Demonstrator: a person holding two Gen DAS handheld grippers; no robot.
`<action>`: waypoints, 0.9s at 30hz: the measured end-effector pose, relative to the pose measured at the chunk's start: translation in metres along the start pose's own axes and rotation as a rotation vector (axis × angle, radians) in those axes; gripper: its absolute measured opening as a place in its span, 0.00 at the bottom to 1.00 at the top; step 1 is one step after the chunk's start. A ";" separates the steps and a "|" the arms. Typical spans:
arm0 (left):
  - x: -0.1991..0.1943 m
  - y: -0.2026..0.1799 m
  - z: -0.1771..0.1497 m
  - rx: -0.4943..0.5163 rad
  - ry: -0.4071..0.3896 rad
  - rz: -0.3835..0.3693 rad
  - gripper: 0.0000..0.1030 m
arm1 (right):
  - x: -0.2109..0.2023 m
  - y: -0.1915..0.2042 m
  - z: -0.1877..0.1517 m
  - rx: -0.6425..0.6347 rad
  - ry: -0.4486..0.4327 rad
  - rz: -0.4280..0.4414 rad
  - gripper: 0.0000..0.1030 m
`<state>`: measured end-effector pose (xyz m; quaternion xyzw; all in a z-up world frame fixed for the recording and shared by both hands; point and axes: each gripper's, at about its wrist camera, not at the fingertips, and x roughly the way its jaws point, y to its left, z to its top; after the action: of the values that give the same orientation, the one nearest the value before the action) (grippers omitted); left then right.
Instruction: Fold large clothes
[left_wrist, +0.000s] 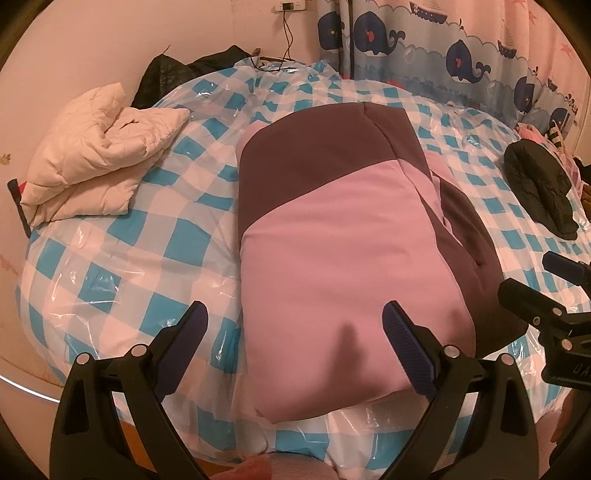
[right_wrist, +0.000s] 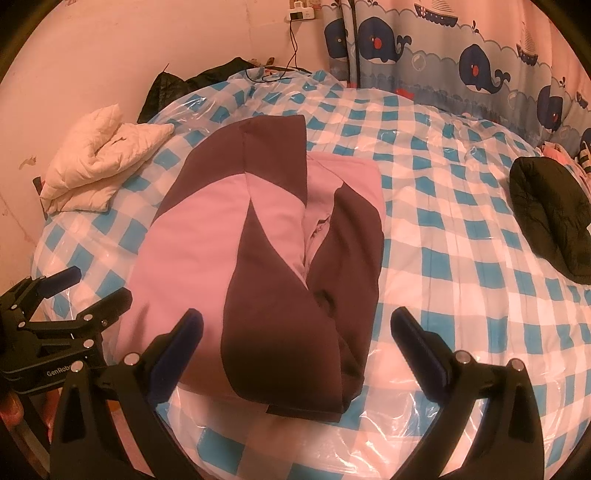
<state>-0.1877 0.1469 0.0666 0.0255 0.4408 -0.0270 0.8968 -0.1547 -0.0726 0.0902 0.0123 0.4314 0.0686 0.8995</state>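
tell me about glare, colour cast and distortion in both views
Left wrist view: warm pinkish cast, glare streaks on the plastic cover, fisheye bulges the bed. Right wrist view: same cast, glare on the plastic near the bottom edge, dark vignette corners; the pink and brown garment stays sharp.

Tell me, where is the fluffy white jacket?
The white jacket lies folded at the far left of the checkered bed by the wall, left of the pink and brown jacket in both views.

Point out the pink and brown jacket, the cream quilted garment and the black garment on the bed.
pink and brown jacket (right_wrist: 207, 251): right wrist view, pink front panel.
cream quilted garment (left_wrist: 92, 173): left wrist view, middle of the folded pile.
black garment (right_wrist: 554, 218): right wrist view, its centre.
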 end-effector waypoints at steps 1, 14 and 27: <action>0.000 0.000 0.000 0.000 0.000 0.001 0.89 | 0.001 0.000 0.000 -0.001 0.001 0.000 0.95; 0.001 0.000 0.000 0.002 0.004 -0.002 0.89 | 0.000 0.000 0.000 0.001 0.000 0.002 0.95; 0.001 -0.001 0.000 0.001 0.004 -0.002 0.89 | -0.001 0.000 0.001 0.002 0.000 0.003 0.95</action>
<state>-0.1877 0.1458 0.0657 0.0258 0.4425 -0.0280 0.8960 -0.1547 -0.0724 0.0915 0.0137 0.4314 0.0695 0.8994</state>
